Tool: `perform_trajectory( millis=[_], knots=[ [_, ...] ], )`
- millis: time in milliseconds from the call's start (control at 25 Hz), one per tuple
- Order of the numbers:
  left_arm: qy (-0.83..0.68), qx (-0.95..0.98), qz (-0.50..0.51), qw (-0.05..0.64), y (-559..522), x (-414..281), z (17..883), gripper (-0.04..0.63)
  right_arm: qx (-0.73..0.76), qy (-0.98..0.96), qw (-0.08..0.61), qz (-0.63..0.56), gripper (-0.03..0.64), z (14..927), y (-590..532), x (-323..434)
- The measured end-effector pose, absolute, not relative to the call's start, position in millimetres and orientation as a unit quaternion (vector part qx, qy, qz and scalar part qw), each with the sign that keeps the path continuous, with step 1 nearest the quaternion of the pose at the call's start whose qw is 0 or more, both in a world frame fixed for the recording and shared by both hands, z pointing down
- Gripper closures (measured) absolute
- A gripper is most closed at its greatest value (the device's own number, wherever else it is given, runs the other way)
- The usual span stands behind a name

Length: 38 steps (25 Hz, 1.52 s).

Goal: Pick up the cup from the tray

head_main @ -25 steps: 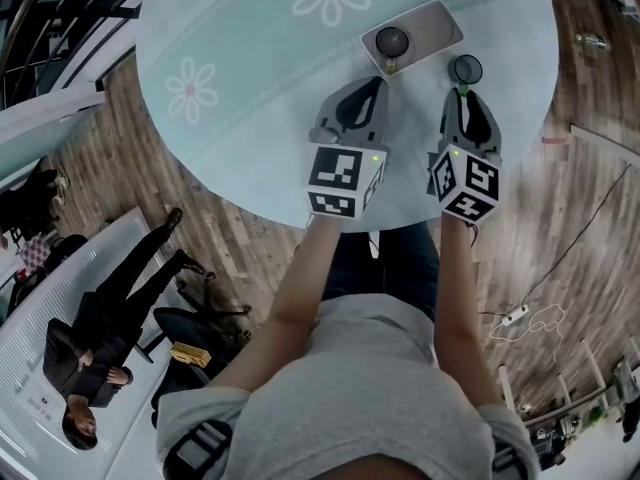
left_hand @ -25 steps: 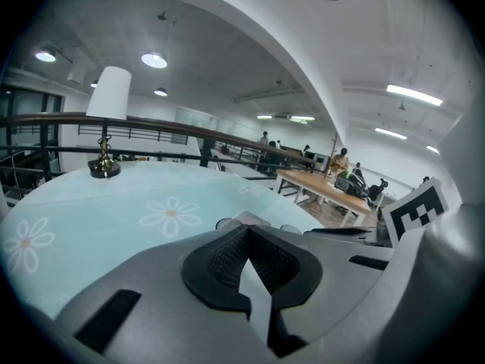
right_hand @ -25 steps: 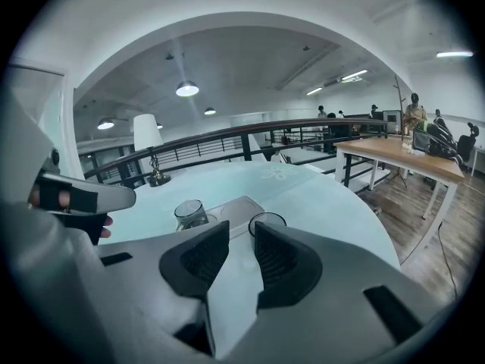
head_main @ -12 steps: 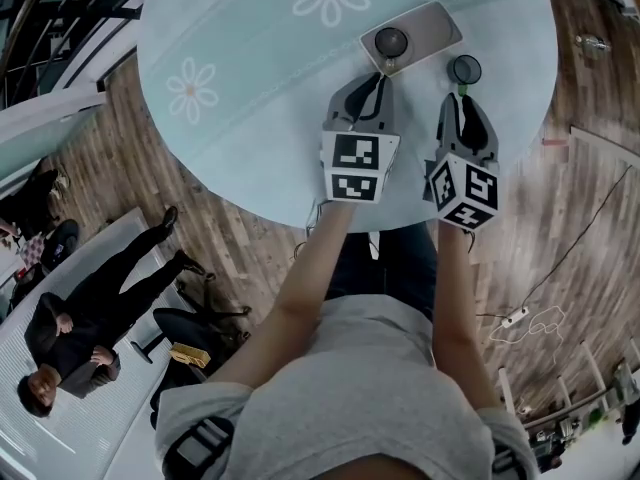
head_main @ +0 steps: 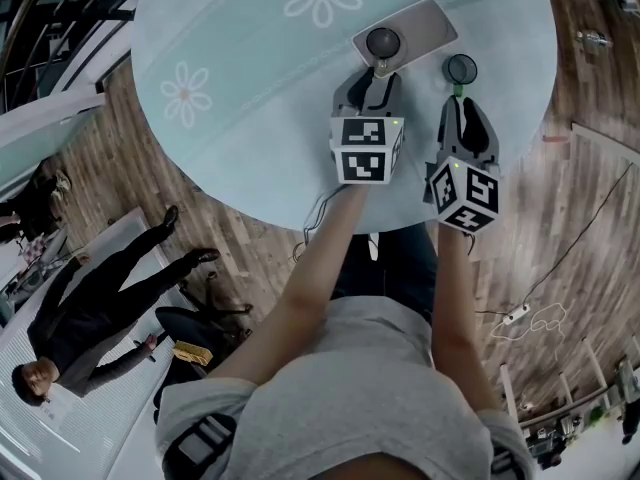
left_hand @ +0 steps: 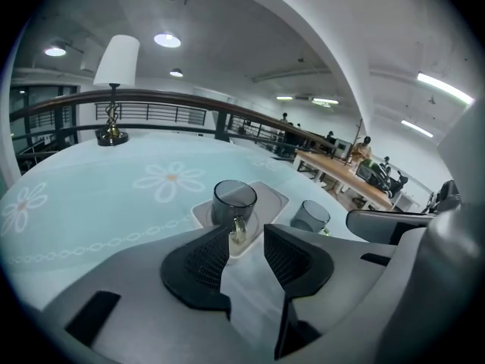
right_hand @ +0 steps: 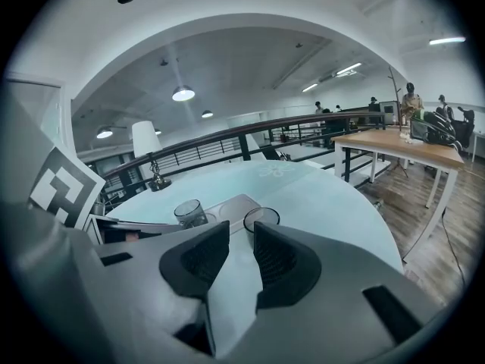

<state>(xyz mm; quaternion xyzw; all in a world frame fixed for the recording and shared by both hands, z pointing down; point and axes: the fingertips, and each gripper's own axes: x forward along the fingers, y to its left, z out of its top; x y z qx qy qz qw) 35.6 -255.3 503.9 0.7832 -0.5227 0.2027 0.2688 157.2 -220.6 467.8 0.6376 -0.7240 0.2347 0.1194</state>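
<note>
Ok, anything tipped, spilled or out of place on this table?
Nothing stands out. The glass cup stands upright on the tray. A second glass cup stands upright on the flowered tablecloth beside the tray. No spill or damage shows.

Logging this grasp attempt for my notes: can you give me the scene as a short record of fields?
table: round, pale blue flowered cloth
tray: grey, rectangular, on the table
cup on tray: dark glass, upright, handle on its near side
second cup: on the cloth, right of tray
left claw: jaws just opened, handle at their tips, not gripped
right claw: open, empty, near second cup
</note>
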Motion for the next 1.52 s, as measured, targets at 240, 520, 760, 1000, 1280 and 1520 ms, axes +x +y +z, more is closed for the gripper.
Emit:
perform_trajectory(
  millis=[240, 520, 760, 1000, 1280, 1520],
  knots=[
    [-0.526, 0.780, 0.213, 0.264, -264.4, 37.3, 514.7, 0.456, 0.636, -0.723, 0.121, 0.241, 0.532, 474.3, -224.5, 160.7],
    [-0.530, 0.776, 0.225, 0.259, -269.5, 38.5, 519.7, 0.456, 0.631, -0.724, 0.122, 0.249, 0.532, 480.7, -224.8, 161.0],
    [-0.538, 0.771, 0.224, 0.257, -275.1, 35.9, 520.8, 0.481, 0.630, -0.725, 0.123, 0.251, 0.532, 483.6, -225.2, 160.0],
    [-0.540, 0.772, 0.234, 0.242, -278.4, 34.1, 520.7, 0.528, 0.630, -0.724, 0.124, 0.252, 0.534, 484.5, -227.6, 162.2],
    [-0.540, 0.776, 0.241, 0.221, -280.6, 29.7, 517.8, 0.545, 0.634, -0.723, 0.124, 0.246, 0.592, 483.8, -225.6, 162.3],
    [-0.533, 0.785, 0.237, 0.211, -280.4, 30.0, 511.0, 0.546, 0.633, -0.723, 0.117, 0.253, 0.609, 480.4, -222.7, 160.6]
  ],
)
